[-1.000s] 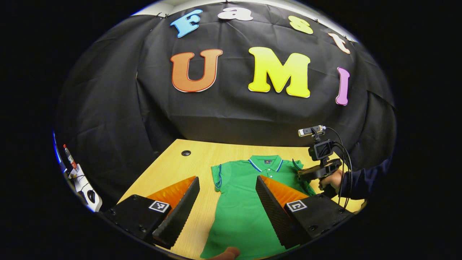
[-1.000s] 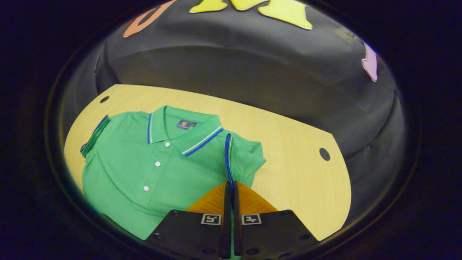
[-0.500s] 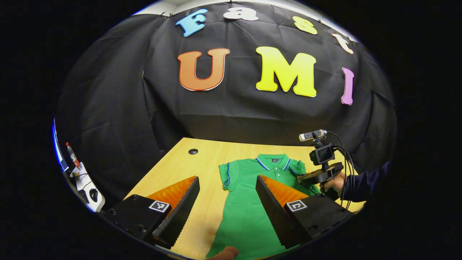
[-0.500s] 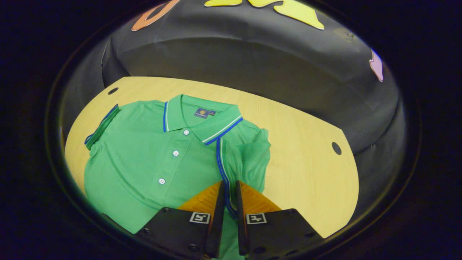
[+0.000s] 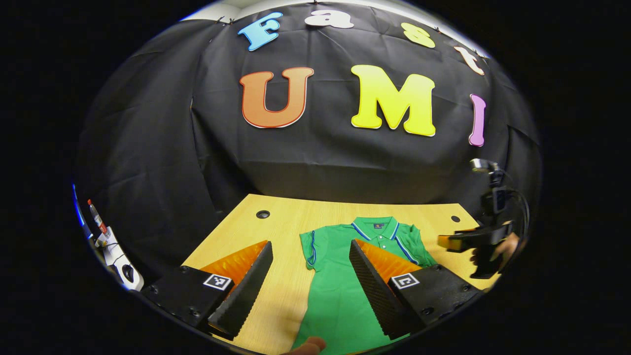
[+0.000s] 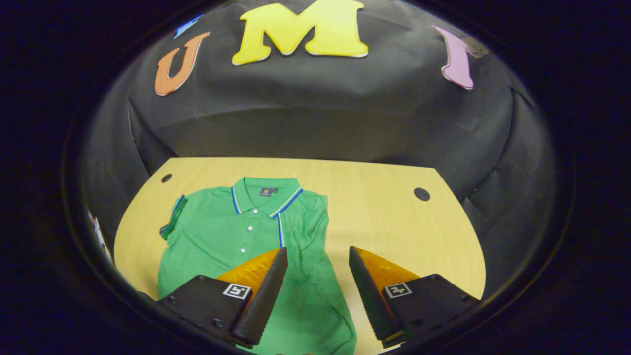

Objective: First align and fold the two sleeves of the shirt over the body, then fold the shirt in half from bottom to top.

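A green polo shirt (image 5: 340, 286) with a blue-striped collar lies face up on the wooden table (image 5: 276, 236). In the right gripper view the shirt (image 6: 231, 236) has its right sleeve (image 6: 305, 227) folded inward over the body, the blue cuff edge running down beside the buttons. The other sleeve (image 6: 172, 224) lies at the shirt's left edge. My right gripper (image 6: 315, 266) hangs open above the shirt's right side, holding nothing. My left gripper (image 5: 310, 266) is open over the shirt's left side. A hand holds the right gripper (image 5: 446, 241) off the shirt at the far right.
The table (image 6: 394, 222) has a cable hole near each back corner (image 5: 262, 214) (image 6: 421, 194). Black cloth walls close the booth behind and at both sides. A white stand with a small bottle (image 5: 116, 251) sits off the table's left.
My right gripper let go of the right sleeve, opened, and drew back up and to the right. The sleeve now lies folded over the body. My left gripper stayed open and barely moved.
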Demonstrator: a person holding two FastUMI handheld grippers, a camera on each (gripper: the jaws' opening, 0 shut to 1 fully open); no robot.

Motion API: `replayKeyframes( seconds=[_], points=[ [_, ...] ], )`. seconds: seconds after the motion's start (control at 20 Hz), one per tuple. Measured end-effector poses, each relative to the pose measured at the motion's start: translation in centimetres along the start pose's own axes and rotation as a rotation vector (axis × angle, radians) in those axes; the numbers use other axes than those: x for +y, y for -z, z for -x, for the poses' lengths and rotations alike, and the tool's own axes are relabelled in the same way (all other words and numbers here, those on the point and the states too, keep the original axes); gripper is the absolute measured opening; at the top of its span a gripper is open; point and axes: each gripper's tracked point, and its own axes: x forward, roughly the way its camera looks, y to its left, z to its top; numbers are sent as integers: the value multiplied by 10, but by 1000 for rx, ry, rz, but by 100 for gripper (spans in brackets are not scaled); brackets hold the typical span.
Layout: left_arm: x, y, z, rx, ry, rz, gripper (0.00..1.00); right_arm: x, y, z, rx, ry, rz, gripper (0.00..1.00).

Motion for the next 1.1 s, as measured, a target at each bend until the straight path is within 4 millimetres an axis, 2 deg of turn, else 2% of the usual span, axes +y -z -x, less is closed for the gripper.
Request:
replayKeyframes(
  seconds=[0.05,0.2,0.25,0.4,0.45,0.55,0.7,0.85,0.95,1.0,1.1],
  points=[
    [2,2,-7,4,0,0,100,-7,-1,15,-17,3,-11,85],
    [8,12,-32,40,0,14,100,-29,-5,62,-63,27,-48,88],
    [6,17,-41,53,8,25,100,-35,-4,77,-73,35,-64,85],
    [8,37,-72,113,9,48,100,-47,2,120,-94,51,-101,85],
    [8,43,-83,131,5,53,100,-51,4,134,-101,57,-107,90],
    [9,53,-102,159,10,59,100,-54,8,161,-113,78,-100,90],
    [7,75,-139,219,3,34,100,-46,7,196,-141,87,-107,90],
    [-4,104,-171,304,23,11,100,-32,2,220,-168,100,-146,89],
    [-11,121,-188,360,41,-4,100,-21,-16,236,-218,97,-111,94],
    [-13,128,-195,385,42,-12,100,-19,-27,243,-253,104,-76,92],
    [-15,135,-210,414,36,-13,100,-10,-50,260,-331,109,-22,95]
  ],
)
